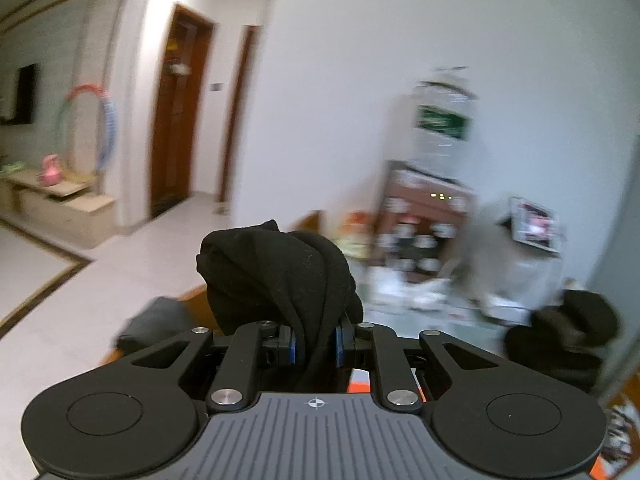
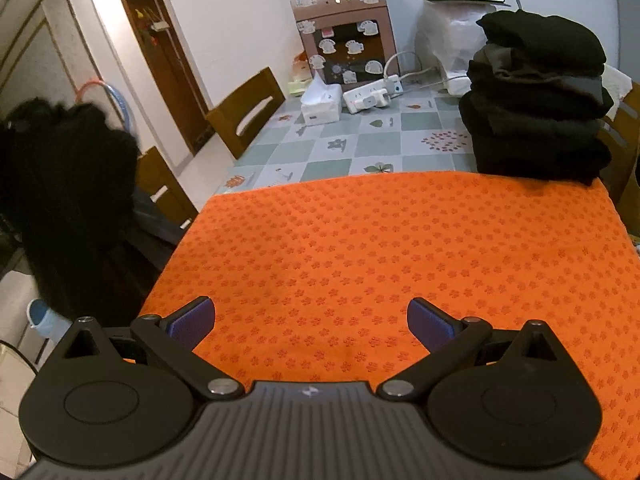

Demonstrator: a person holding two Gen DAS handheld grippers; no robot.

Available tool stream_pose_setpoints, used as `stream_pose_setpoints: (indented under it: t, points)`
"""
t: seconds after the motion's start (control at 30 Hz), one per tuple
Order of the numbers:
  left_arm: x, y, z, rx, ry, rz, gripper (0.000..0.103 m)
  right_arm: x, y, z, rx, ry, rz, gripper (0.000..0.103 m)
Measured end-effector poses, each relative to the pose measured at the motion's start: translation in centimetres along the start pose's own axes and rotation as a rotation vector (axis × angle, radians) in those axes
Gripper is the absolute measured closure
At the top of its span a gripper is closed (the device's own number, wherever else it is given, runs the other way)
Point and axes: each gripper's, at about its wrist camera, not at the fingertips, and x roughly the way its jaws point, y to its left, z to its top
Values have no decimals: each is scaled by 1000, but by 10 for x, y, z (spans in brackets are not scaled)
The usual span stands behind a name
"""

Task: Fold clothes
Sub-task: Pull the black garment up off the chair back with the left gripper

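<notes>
The left gripper [image 1: 314, 344] pinches a bunched black knit garment [image 1: 276, 276] aloft, left of the table. The right gripper [image 2: 311, 322], jaws wide and empty, hovers over the bare orange flower-patterned mat [image 2: 400, 240]. Best lay it mid-mat, short of the far stack of folded dark clothes [image 2: 536, 100].

Cloth, matt plastic and varnished wood

The orange mat [image 2: 400, 248] is a soft cloth with a raised flower texture, lying on a smooth, faintly glossy checked tablecloth [image 2: 332, 148]. The stacked clothes [image 2: 536, 100] and the black garment [image 1: 280, 280] are matt, slightly fuzzy knit fabric. Both the left gripper [image 1: 314, 346] and right gripper [image 2: 311, 322] are matt black plastic with ribbed grey housings, shiny metal pivot pins and blue rubbery pads [image 2: 192, 322]. The chair [image 2: 244, 112] is smooth varnished wood; the tissue pack [image 2: 320, 102] is paper.
</notes>
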Motion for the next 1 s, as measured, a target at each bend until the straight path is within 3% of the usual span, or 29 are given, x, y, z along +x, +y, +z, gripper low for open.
stream_pose_setpoints:
  t: [0.23,0.4,0.73,1.0]
  points:
    - [-40,-85,5,27,-26,-142,86,-29,-28,7,-25,-47,81,0]
    - [-59,-145,-3,31,-27,-187,86,-49,-63,15,-21,-79,98,0]
    - [-61,-205,-54,33,40,-100,86,-85,-148,19,-12,-99,72,0]
    - [-63,-233,-146,70,172,-19,86,-83,-183,19,-45,-39,70,0]
